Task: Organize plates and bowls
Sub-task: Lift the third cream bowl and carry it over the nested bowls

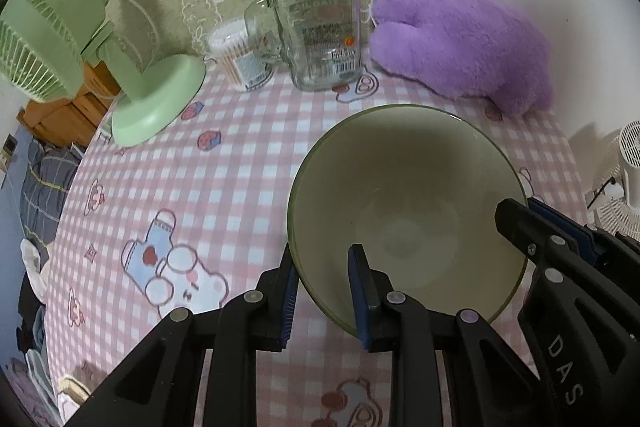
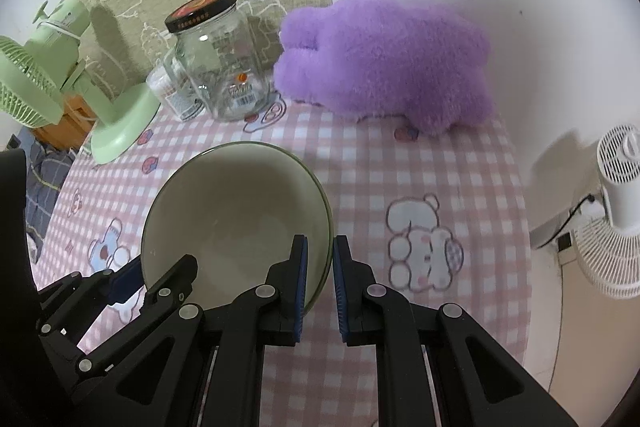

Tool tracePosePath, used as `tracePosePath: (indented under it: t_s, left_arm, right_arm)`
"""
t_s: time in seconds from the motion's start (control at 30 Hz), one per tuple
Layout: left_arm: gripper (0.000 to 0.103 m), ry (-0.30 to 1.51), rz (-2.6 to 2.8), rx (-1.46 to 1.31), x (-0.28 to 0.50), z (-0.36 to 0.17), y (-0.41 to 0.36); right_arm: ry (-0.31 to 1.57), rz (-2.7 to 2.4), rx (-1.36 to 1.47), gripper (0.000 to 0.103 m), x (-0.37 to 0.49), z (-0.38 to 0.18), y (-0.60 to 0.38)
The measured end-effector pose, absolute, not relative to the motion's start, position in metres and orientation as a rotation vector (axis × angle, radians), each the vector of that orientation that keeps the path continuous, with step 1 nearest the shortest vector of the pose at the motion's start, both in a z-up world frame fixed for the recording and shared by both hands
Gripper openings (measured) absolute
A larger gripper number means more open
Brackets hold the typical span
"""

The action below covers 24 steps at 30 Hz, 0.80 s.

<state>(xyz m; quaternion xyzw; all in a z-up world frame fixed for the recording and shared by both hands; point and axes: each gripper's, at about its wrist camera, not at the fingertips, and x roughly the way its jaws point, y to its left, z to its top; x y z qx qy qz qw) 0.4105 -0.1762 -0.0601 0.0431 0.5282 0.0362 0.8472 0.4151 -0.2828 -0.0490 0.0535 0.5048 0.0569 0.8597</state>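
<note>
Pink-checked cloth covers the table (image 1: 240, 163) where we work. Our left gripper (image 1: 323, 293) is clamped on the near rim of the pale green bowl (image 1: 404, 187), 1 pad inside and 1 outside. Our right gripper (image 2: 320, 287) pinches the opposite rim the same way, its pads nearly together on the thin wall. Beyond the bowl stand a glass jar (image 1: 320, 27) with a black lid, a tub of cotton swabs (image 1: 236, 55) and a green fan (image 1: 100, 59); a purple plush toy (image 2: 384, 63) lies beside the jar. We judge the job barely begun: only 1 bowl shows, no plates, no stack. Only the right view shows the white fan (image 2: 616, 203) in full.
</note>
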Motion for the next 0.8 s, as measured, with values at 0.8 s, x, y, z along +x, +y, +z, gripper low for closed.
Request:
tracePosePath:
  t_s: [0.8]
  left_arm:
    - [0.021,1.024,0.105,0.111,0.418,-0.06,-0.173]
  right_arm:
    - [1.048,0.109,0.112,0.016,0.427,-0.058,-0.28]
